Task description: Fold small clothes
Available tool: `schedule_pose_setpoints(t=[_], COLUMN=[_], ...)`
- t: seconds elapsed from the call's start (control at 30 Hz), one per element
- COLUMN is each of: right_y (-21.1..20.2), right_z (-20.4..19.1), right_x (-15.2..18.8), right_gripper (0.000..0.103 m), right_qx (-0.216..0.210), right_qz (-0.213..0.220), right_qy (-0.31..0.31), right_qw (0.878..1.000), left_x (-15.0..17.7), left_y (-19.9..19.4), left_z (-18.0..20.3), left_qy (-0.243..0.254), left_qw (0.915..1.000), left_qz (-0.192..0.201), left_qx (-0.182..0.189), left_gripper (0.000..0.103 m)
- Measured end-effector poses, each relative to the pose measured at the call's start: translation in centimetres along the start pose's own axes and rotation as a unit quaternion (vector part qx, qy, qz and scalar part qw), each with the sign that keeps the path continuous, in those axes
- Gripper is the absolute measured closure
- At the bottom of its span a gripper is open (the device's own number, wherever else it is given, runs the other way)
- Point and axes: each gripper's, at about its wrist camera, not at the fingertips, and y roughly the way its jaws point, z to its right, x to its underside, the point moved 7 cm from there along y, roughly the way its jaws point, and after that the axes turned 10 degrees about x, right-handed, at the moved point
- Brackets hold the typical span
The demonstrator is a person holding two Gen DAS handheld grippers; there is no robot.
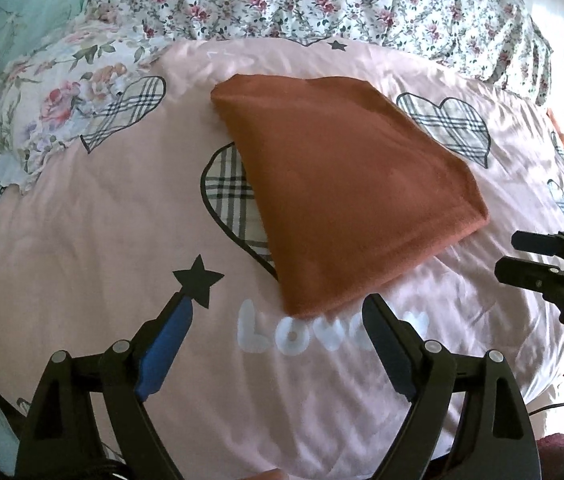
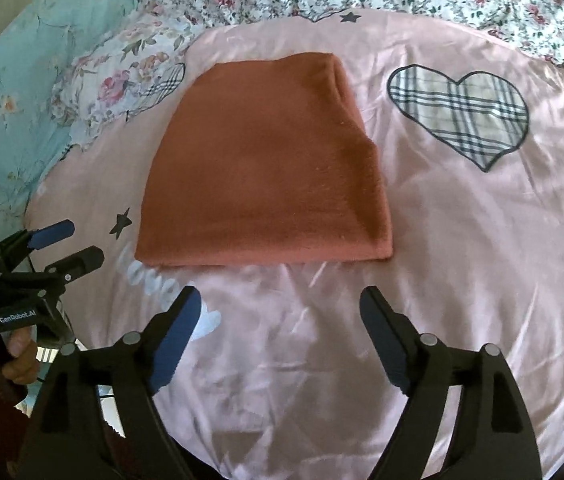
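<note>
A rust-brown garment (image 1: 346, 184) lies folded into a flat rectangle on the pink quilt (image 1: 82, 240); it also shows in the right wrist view (image 2: 266, 168). My left gripper (image 1: 278, 312) is open and empty, just short of the garment's near corner. It also appears at the left of the right wrist view (image 2: 76, 244). My right gripper (image 2: 280, 304) is open and empty, a little in front of the garment's near edge. It shows at the right edge of the left wrist view (image 1: 516, 254).
The pink quilt (image 2: 442, 240) has plaid hearts, black stars and white letters. A floral pillow (image 1: 54, 112) lies at the left, a floral sheet (image 1: 322, 0) at the back, a turquoise cover (image 2: 14, 92) at the far left.
</note>
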Motion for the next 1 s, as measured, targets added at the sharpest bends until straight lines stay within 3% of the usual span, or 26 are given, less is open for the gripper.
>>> schedule_pose_setpoints(t=[0.63, 1.0], right_y=[2.9, 3.9], right_z=[-0.9, -1.0], right_x=[-6.1, -6.4], right_gripper=[0.007, 0.007], right_qx=[-0.003, -0.005], right_qz=[0.001, -0.016], right_qy=[-0.027, -0.023], right_qw=[1.0, 1.0], left_x=[-4.8, -4.9], left_y=[2.5, 3.9], left_z=[-0.1, -0.1], left_qy=[-0.009, -0.015], left_qw=[0.9994, 0.9989], left_qz=[-0.002, -0.025], left_qx=[-0.033, -0.037], left_gripper=[0.016, 0.016])
